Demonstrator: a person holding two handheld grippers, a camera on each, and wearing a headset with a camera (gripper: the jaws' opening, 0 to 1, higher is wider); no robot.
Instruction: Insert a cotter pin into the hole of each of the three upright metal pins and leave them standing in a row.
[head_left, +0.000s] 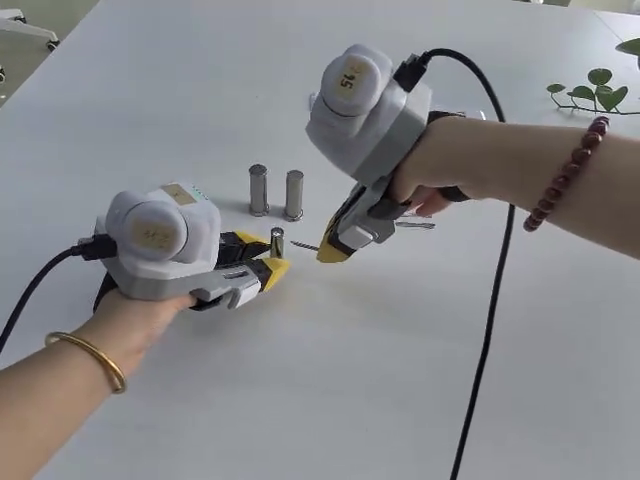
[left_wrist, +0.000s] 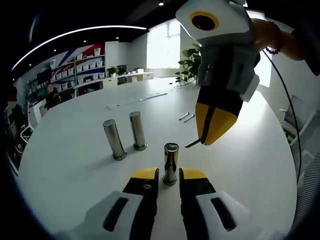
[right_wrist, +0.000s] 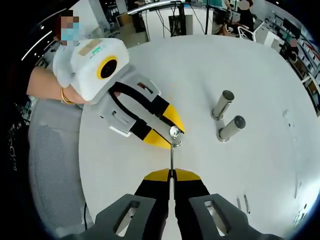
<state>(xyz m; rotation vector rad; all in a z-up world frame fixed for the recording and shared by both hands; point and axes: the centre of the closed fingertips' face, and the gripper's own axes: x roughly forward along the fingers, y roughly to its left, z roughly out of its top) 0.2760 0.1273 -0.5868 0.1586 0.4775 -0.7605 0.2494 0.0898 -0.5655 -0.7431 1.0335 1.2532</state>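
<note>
Three short steel pins stand on the white table (head_left: 330, 400). Two of them (head_left: 259, 190) (head_left: 294, 195) are side by side at the back. The third pin (head_left: 277, 242) stands in front of them, between the yellow jaw tips of my left gripper (head_left: 275, 258), which is shut on its lower part (left_wrist: 170, 160). My right gripper (head_left: 328, 255) comes in from the right, shut on a thin cotter pin (head_left: 305, 245). In the right gripper view the cotter pin (right_wrist: 171, 157) points straight at the held pin's top (right_wrist: 175, 132), its tip just short of it.
Spare cotter pins (head_left: 415, 225) lie on the table under the right hand. A black cable (head_left: 490, 300) trails off the right gripper toward the front edge. A green plant sprig (head_left: 595, 92) lies at the far right.
</note>
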